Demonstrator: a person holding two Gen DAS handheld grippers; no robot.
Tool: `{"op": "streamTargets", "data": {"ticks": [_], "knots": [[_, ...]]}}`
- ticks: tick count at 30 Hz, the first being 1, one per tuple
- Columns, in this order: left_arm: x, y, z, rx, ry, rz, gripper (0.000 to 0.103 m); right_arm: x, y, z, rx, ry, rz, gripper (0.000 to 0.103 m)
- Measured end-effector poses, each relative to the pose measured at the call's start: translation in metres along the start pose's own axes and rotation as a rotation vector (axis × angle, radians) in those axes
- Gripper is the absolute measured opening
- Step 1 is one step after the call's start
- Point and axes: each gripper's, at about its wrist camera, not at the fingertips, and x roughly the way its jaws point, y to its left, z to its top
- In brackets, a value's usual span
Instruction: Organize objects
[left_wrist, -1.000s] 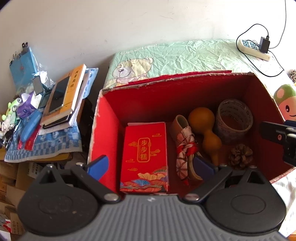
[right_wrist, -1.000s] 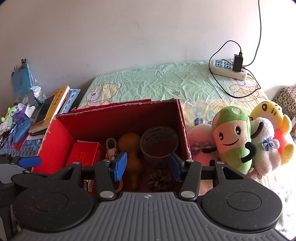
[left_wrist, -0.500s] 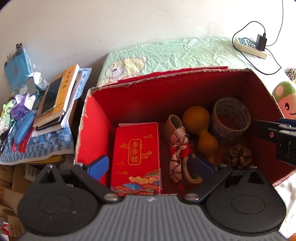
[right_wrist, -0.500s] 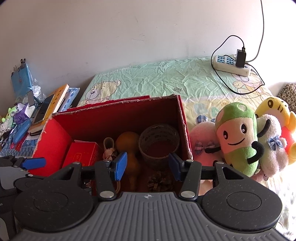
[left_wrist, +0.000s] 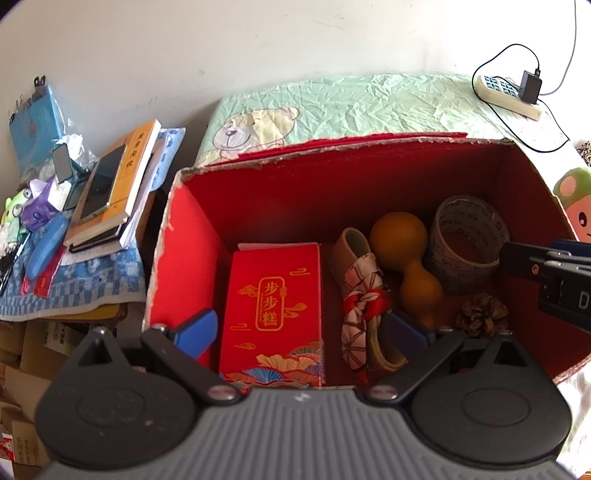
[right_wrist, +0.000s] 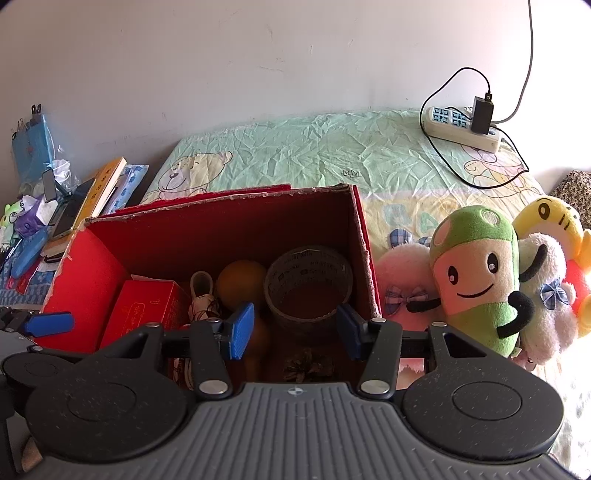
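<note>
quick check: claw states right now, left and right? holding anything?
Left claw: open, empty, over the red packet in the red box.
Right claw: open, empty, above the tape roll.

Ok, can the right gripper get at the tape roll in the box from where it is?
Probably yes. The right gripper is open and empty, aimed down at the tape roll, which stands by the red box's right wall. The gourd crowds one side, and that wall leaves little room.
</note>
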Motion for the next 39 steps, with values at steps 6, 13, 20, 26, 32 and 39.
{"op": "streamTargets", "data": {"ticks": [6,13,20,26,32,39], "knots": [[0.003,-0.001,0.0,-0.003,0.008,0.004,0.099,0.006,-0.003,-0.001,0.015,0.02,0.02,0.052],[0.004,-0.003,-0.002,-0.005,0.017,0.01,0.099,0.009,-0.003,-0.003,0.016,0.026,0.013,0.051],[0.006,-0.005,-0.003,-0.003,0.021,0.012,0.099,0.009,-0.002,-0.005,0.003,0.017,0.003,0.05],[0.005,-0.007,-0.005,0.002,0.021,0.01,0.099,0.007,-0.004,-0.006,0.008,0.009,0.003,0.048],[0.004,-0.006,-0.008,-0.005,0.022,0.006,0.099,0.004,-0.003,-0.009,-0.001,0.001,0.002,0.048],[0.002,-0.005,-0.01,-0.016,0.011,0.006,0.098,0.002,-0.003,-0.012,-0.004,0.001,0.003,0.048]]}}
